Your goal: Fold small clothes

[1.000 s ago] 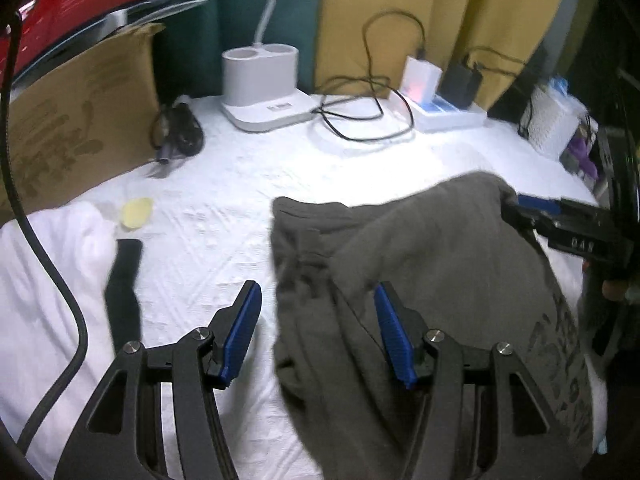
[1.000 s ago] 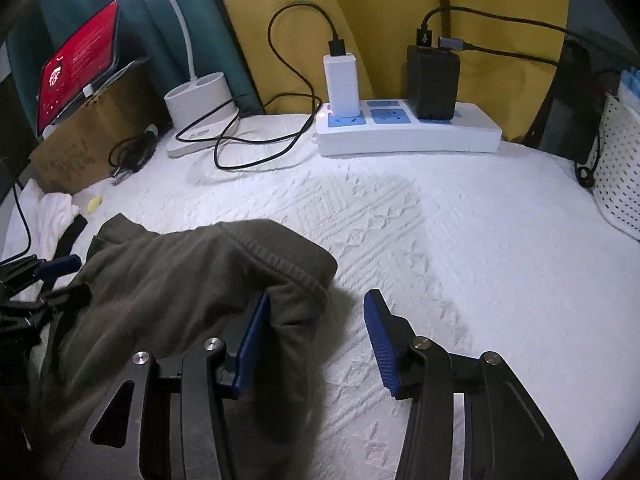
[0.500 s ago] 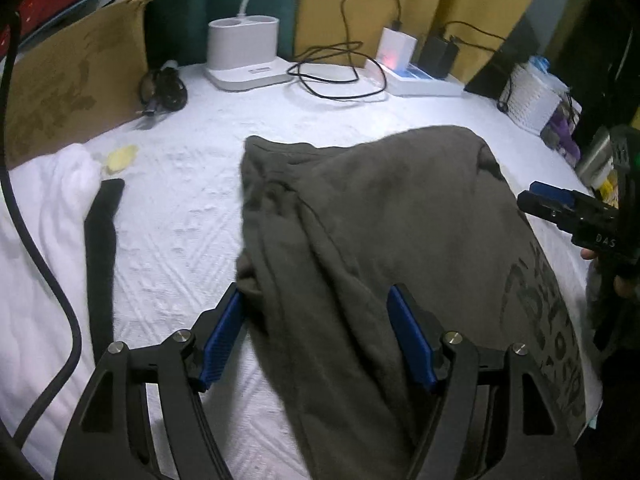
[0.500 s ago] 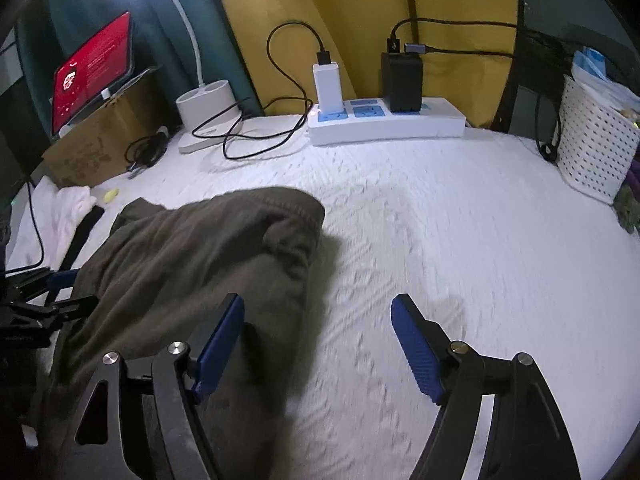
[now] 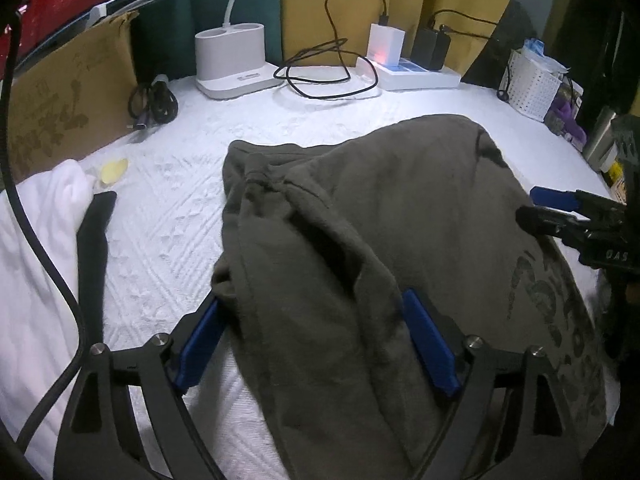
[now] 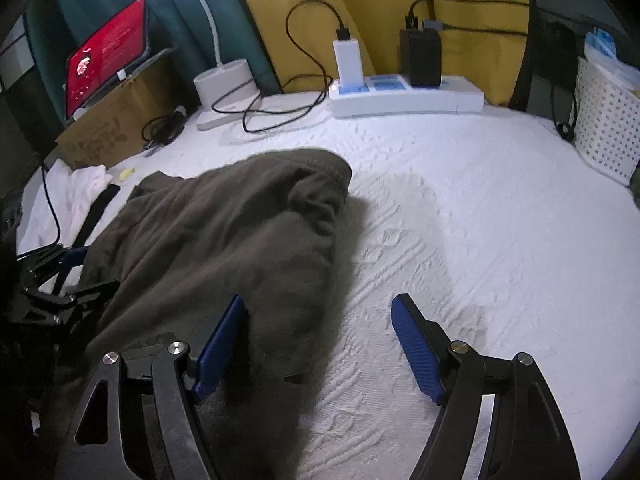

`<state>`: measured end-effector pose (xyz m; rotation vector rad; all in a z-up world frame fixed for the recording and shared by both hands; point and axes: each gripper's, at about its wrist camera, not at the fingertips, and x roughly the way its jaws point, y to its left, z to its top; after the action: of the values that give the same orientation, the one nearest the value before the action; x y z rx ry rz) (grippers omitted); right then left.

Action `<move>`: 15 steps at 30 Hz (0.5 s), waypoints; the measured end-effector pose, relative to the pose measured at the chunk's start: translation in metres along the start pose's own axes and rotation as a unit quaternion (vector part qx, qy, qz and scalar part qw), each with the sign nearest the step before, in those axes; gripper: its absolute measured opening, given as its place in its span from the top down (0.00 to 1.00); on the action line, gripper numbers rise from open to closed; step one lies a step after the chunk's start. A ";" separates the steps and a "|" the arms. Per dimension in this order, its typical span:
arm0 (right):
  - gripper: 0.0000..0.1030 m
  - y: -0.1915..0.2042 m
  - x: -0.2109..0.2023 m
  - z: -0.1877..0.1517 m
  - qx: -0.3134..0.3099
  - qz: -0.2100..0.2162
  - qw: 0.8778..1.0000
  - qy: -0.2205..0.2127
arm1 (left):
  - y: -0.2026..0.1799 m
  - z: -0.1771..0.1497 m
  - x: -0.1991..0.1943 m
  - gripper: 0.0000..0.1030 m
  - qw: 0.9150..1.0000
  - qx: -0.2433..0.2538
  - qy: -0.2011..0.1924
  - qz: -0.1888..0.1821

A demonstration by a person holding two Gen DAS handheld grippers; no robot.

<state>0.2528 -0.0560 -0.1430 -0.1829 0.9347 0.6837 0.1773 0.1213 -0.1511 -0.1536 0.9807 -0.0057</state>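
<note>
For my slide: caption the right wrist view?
Right gripper open beside the olive garment on the white bedspread.

We could read only the white letters "DAS" on the right gripper (image 5: 576, 216), while the dark print on the olive garment (image 5: 400, 240) and the writing on the red screen (image 6: 106, 56) stayed illegible to us.

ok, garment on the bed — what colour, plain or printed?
Dark olive-grey garment, with a darker printed graphic near one edge; clearest in the left wrist view.
</note>
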 end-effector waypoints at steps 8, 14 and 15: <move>0.13 0.010 0.008 0.002 -0.015 0.000 1.000 -0.003 | -0.013 0.003 0.002 0.22 0.999 0.020 -0.012 -0.022; 0.13 0.028 0.018 0.008 -0.044 0.017 0.999 0.002 | -0.031 0.004 0.004 0.43 0.998 0.053 -0.024 -0.032; 0.13 0.033 0.020 0.008 -0.052 0.021 0.998 0.003 | -0.032 0.005 0.004 0.48 0.998 0.054 -0.024 -0.036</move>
<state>0.2458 -0.0175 -0.1489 -0.2589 0.9121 0.7708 0.1853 0.0898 -0.1472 -0.0884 0.9234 -0.1207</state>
